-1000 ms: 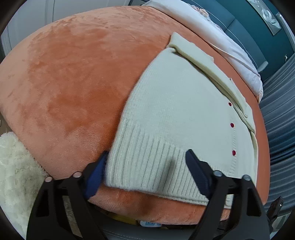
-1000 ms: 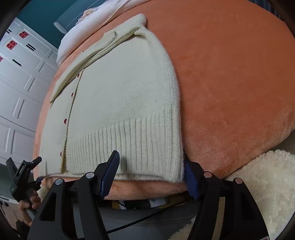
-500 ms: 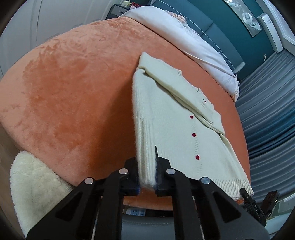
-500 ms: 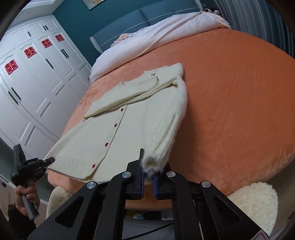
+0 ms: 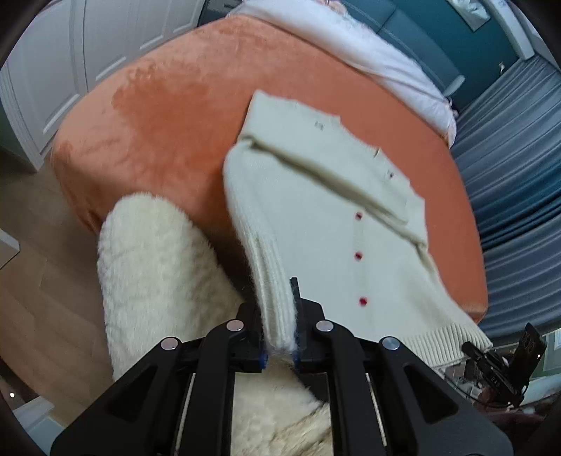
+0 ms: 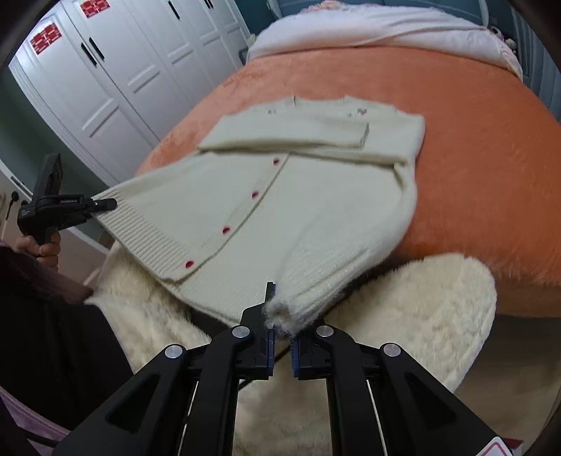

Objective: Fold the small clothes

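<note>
A small cream knitted cardigan (image 5: 326,210) with red buttons lies on an orange plush bed (image 5: 168,115), sleeves folded across its chest. My left gripper (image 5: 279,345) is shut on the left corner of its ribbed hem and holds it lifted off the bed's front edge. My right gripper (image 6: 280,345) is shut on the right hem corner of the cardigan (image 6: 280,196), also lifted. The hem hangs stretched between both grippers. The left gripper also shows in the right wrist view (image 6: 105,204), the right gripper in the left wrist view (image 5: 470,347).
A fluffy cream rug (image 5: 154,273) lies on the wooden floor (image 5: 38,273) below the bed's front edge. White bedding (image 6: 378,31) lies at the head of the bed (image 6: 473,147). White wardrobe doors (image 6: 115,80) stand to the left, grey curtains (image 5: 512,158) to the right.
Both grippers closed on the hem corners, then lifted and pulled back from the bed. The lower part of the cardigan now hangs off the bed edge above the rug.
</note>
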### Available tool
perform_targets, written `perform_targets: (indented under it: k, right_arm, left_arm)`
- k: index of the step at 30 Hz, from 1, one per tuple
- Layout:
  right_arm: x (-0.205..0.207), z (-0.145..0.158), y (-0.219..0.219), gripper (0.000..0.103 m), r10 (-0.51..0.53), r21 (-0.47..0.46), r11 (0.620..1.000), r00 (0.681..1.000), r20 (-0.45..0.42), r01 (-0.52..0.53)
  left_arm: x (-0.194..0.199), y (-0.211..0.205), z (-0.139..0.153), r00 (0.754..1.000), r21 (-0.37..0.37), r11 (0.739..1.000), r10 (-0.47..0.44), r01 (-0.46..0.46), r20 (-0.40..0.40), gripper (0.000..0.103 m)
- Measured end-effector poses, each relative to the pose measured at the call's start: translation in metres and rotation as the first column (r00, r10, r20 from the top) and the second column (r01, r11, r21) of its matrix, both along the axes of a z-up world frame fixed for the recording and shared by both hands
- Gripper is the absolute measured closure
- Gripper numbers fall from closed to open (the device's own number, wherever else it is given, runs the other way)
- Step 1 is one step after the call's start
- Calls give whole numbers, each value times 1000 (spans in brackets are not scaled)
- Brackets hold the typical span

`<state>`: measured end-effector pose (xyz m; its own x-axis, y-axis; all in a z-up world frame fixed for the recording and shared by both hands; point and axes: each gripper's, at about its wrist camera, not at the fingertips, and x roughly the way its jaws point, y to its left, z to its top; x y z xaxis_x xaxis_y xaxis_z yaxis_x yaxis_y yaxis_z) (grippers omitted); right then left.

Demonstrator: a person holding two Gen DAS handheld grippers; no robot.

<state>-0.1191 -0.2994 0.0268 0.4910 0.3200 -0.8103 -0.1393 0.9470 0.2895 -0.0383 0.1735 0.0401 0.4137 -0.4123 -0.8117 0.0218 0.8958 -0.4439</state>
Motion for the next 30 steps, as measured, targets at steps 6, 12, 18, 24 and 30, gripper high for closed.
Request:
perform_targets:
  k: [6, 12, 18, 24, 30]
  right_arm:
    - [116, 19, -66, 96, -263, 163, 960, 932, 251, 227]
    - [244, -39, -94, 74, -522, 189, 851, 824, 220, 489]
    - [222, -50, -83, 49, -539, 148, 842, 808, 238, 518]
    - [179, -85, -62, 43, -480, -6, 870, 849, 219, 493]
    - [226, -105, -79, 35, -506, -15, 858, 851, 142, 513]
  left_arm:
    - [121, -36, 19, 972, -27, 998, 53, -48, 229, 94]
    - [256, -65, -79, 980, 35, 982, 180, -184, 86, 77]
    - [228, -49, -89, 970, 108, 972, 190, -207, 151, 47]
    - [209, -43, -102, 980, 115, 979, 150, -166, 134, 37]
    - [242, -73, -119, 992, 165, 982, 82, -97, 97, 38]
